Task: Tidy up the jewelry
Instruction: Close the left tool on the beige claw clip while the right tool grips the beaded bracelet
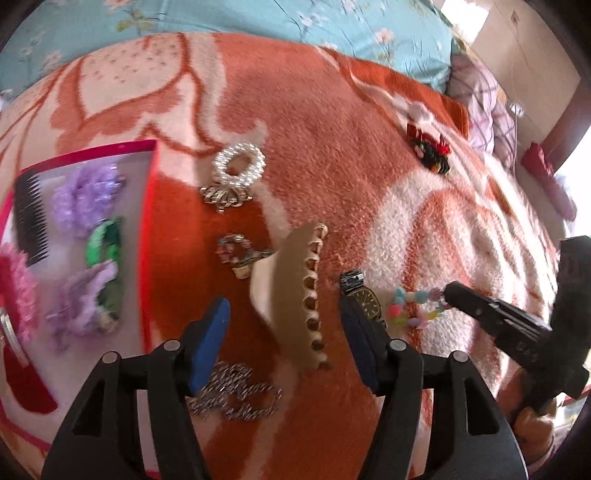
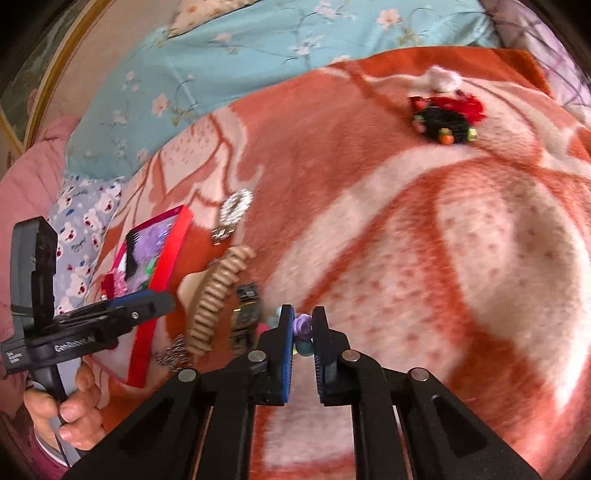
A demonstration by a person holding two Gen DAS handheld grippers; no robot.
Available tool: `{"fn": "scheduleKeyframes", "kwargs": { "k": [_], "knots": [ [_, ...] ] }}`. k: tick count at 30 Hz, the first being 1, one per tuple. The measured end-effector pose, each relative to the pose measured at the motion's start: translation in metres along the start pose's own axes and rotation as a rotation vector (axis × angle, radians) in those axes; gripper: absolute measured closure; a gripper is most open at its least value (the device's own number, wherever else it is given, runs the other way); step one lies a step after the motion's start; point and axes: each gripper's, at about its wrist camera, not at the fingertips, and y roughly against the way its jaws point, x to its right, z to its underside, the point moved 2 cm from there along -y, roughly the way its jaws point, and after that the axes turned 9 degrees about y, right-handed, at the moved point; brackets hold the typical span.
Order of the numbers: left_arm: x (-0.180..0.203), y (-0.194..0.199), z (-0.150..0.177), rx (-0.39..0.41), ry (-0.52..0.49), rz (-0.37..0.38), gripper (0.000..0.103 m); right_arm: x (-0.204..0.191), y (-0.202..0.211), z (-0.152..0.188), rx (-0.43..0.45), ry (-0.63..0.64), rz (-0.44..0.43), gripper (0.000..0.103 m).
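Observation:
A beige claw clip lies on the orange blanket between the fingers of my open left gripper. A wristwatch lies by the right finger. My right gripper is shut on a pastel bead bracelet, which also shows in the left wrist view. A pearl scrunchie with a silver bow, a beaded hair tie and a silver chain lie near the red-rimmed box, which holds purple and green hair pieces and a black comb.
A red and black hair ornament lies far back on the blanket; it also shows in the right wrist view. A turquoise floral quilt and pillows border the blanket.

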Motion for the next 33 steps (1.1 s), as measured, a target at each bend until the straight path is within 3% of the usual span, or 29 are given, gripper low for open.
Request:
{"fn": "scheduleKeyframes", "kwargs": {
  "k": [7, 9, 10, 14, 17, 20, 21, 22, 33],
  "knots": [
    [0.010, -0.038, 0.000, -0.054, -0.017, -0.045, 0.041, 0.017, -0.007, 0.007, -0.045, -0.039, -0.025, 0.085],
    [0.009, -0.044, 0.001, -0.058, -0.017, -0.053, 0.047, 0.017, -0.009, 0.008, -0.044, -0.039, -0.031, 0.083],
    [0.008, -0.046, 0.002, -0.056, -0.021, -0.067, 0.059, 0.016, -0.009, 0.009, -0.047, -0.031, -0.021, 0.083],
    [0.005, -0.045, 0.002, -0.051, -0.015, -0.056, 0.059, 0.009, -0.012, 0.010, -0.056, 0.002, -0.014, 0.071],
    [0.003, -0.040, 0.003, -0.040, -0.009, -0.047, 0.059, 0.004, -0.015, 0.012, -0.068, 0.035, 0.019, 0.071],
    [0.000, -0.026, 0.004, -0.023, 0.002, -0.019, 0.059, 0.001, -0.015, 0.013, -0.077, 0.065, 0.049, 0.076],
    [0.000, -0.020, 0.004, -0.012, 0.004, -0.015, 0.059, -0.001, -0.015, 0.014, -0.080, 0.083, 0.072, 0.090],
    [-0.001, -0.016, 0.004, -0.004, 0.006, -0.011, 0.059, -0.002, -0.014, 0.013, -0.079, 0.086, 0.082, 0.094],
    [-0.028, 0.047, 0.013, 0.088, 0.056, 0.022, 0.059, -0.030, 0.018, -0.004, 0.018, 0.092, -0.015, 0.095]
  ]
}}
